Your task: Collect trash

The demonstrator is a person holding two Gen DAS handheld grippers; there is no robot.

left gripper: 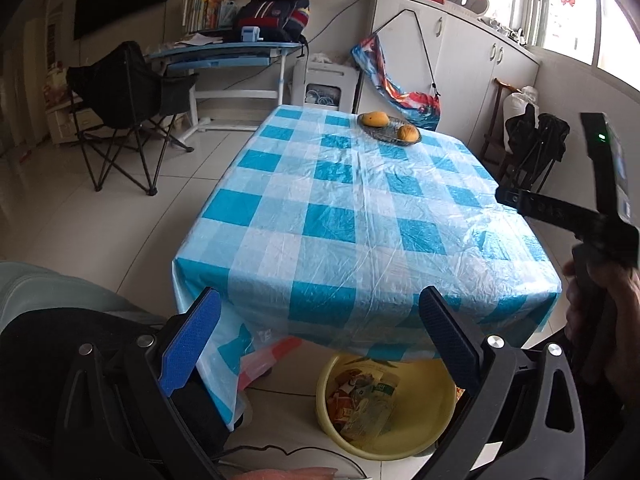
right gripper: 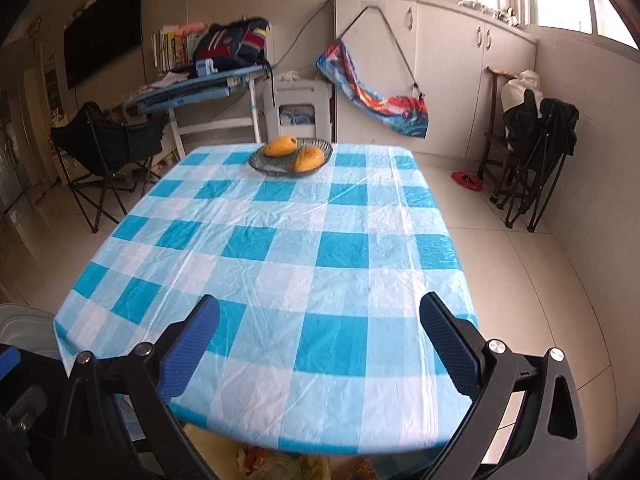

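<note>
A yellow basin (left gripper: 424,436) stands on the floor under the table's near edge, holding several crumpled wrappers (left gripper: 362,400). My left gripper (left gripper: 320,340) hangs open above and just in front of the basin, nothing between its blue pads (left gripper: 188,344). My right gripper (right gripper: 320,344) is open too, over the near part of the blue-and-white checked tablecloth (right gripper: 280,248). In the right wrist view the basin's trash (right gripper: 280,466) peeks out below the table edge. A hand (left gripper: 600,308) holds the right gripper's body at the left wrist view's right edge.
A glass dish (right gripper: 291,157) with two mangoes (right gripper: 308,159) sits at the table's far end. Folding chairs (left gripper: 120,112) stand at left, with more (right gripper: 536,160) at right; a desk with a backpack (right gripper: 232,48) and white cabinets (right gripper: 440,80) line the back. A pink bag (left gripper: 264,360) lies under the table.
</note>
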